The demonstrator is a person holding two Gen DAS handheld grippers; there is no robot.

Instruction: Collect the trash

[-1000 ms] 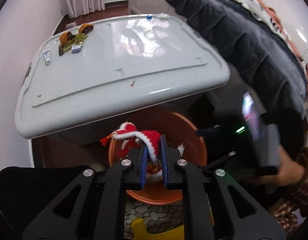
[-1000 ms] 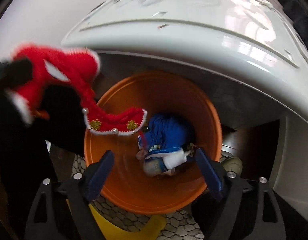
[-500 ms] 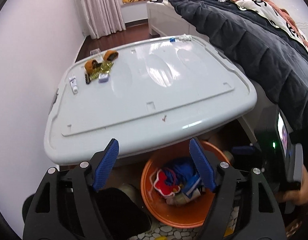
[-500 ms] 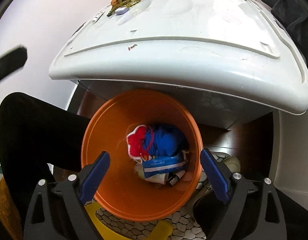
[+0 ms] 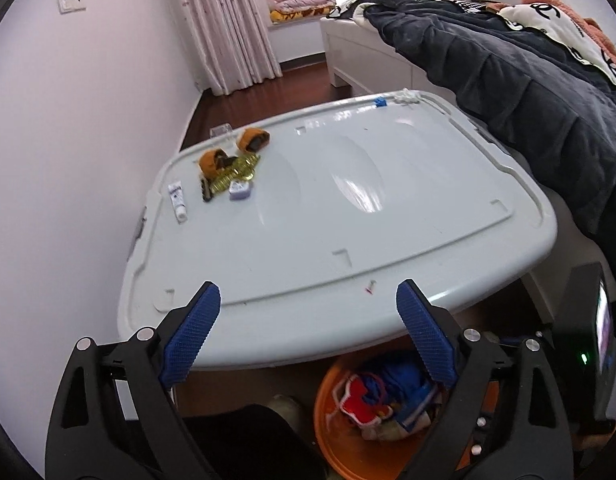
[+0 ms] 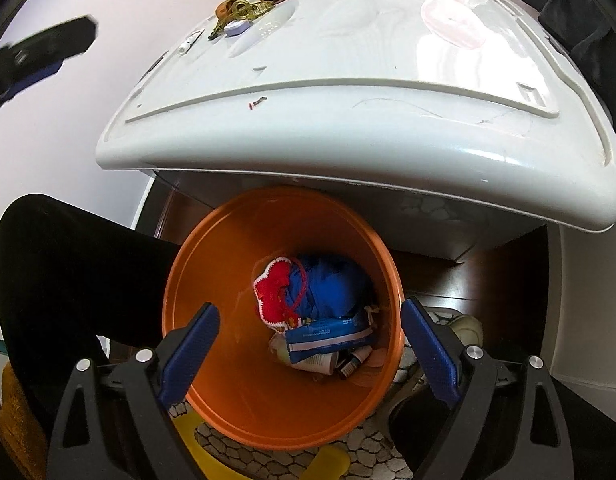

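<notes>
An orange bin (image 6: 196, 312) stands on the floor under the front edge of a white lid-like tabletop (image 6: 367, 68). In it lie a red knitted item (image 6: 274, 288), blue cloth (image 6: 331, 284) and a blue packet (image 6: 327, 336). My right gripper (image 6: 309, 344) is open and empty just above the bin. My left gripper (image 5: 308, 328) is open and empty, raised over the tabletop's (image 5: 327, 208) front edge. At the tabletop's far left lie two orange objects (image 5: 214, 160), a gold item (image 5: 234, 170), a small lilac box (image 5: 240, 190) and a small white tube (image 5: 178, 200). The bin shows low in the left wrist view (image 5: 327, 432).
A bed with a dark quilt (image 5: 507, 68) runs along the right. A white wall (image 5: 68, 140) is close on the left. A device with a lit screen (image 5: 601, 328) stands at the right. A yellow object (image 6: 212, 452) and pebble-patterned mat (image 6: 268, 460) lie by the bin.
My left gripper let go of the red knitted item, which now lies in the bin. It opened wide and rose above the tabletop's edge. My right gripper stayed open over the bin.
</notes>
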